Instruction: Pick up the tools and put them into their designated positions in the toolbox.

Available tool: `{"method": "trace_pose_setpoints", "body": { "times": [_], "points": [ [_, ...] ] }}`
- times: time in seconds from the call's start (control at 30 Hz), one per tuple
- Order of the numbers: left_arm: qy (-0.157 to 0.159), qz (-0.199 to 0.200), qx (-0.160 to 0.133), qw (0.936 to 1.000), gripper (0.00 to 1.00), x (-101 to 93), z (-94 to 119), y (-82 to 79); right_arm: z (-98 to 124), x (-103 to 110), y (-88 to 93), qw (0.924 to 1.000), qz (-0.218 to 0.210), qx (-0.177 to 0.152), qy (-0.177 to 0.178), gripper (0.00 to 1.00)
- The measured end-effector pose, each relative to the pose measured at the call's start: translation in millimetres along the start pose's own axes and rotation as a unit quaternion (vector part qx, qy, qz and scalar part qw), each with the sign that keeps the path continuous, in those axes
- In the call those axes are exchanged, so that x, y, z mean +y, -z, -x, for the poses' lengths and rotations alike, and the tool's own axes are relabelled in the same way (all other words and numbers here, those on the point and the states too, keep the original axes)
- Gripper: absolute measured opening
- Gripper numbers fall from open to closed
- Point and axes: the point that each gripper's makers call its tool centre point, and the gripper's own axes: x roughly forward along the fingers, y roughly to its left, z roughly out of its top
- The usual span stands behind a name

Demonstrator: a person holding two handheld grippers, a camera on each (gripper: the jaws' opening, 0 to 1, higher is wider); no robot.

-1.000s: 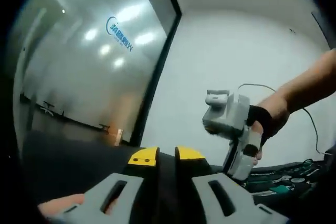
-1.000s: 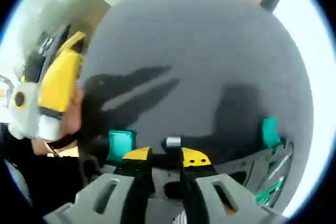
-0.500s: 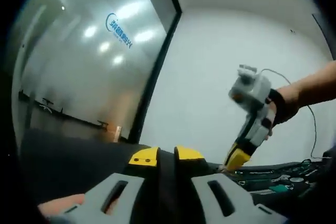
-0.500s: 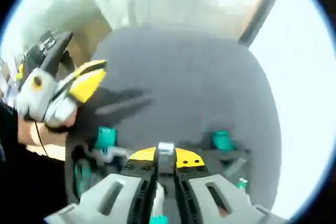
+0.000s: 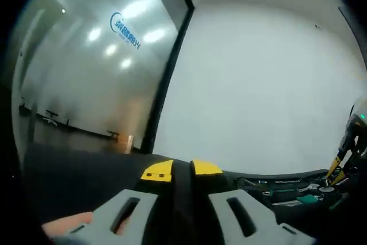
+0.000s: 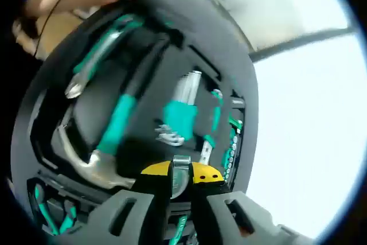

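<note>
Right gripper view looks down into the open toolbox [image 6: 34, 119], where the right gripper [image 6: 181, 171], its jaws pinching a small silver tool piece [image 6: 182, 167], hangs over the moulded black tray holding a hammer [image 6: 112, 136] with a teal grip, a set of hex keys [image 6: 180, 113] in a teal holder and an adjustable wrench [image 6: 97, 61]; the picture is blurred, so finer detail cannot be told. Left gripper view shows the left gripper [image 5: 182, 169] with its yellow-tipped jaws pressed together on nothing above the dark table [image 5: 74, 170], the toolbox [image 5: 287, 190] lying low at the right with the right gripper [image 5: 338, 170] over it, and a glass wall [image 5: 97, 61] and a white wall [image 5: 258, 84] behind.
</note>
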Motion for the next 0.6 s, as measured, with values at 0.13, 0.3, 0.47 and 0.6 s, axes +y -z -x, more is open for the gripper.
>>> {"method": "trace_pose_setpoints", "body": {
  "times": [0.13, 0.3, 0.47, 0.6],
  "points": [
    [-0.003, -0.004, 0.004, 1.0, 0.14, 1.9, 0, 0.9, 1, 12, 3.4, 0.9999, 0.016, 0.003, 0.004, 0.14],
    [-0.006, -0.01, 0.008, 0.9999, 0.14, 3.3, -1, 2.6, 7, 17, -2.5, 0.9995, -0.025, -0.013, -0.01, 0.16],
    [-0.006, -0.013, 0.01, 0.9998, 0.14, 3.7, -2, 3.1, 12, 21, -5.0, 0.9949, -0.084, -0.028, -0.049, 0.12],
    [-0.007, -0.012, 0.009, 0.9999, 0.14, 4.7, -2, 2.4, 17, 7, -1.2, 0.9909, -0.103, -0.026, -0.082, 0.0]
  ]
}}
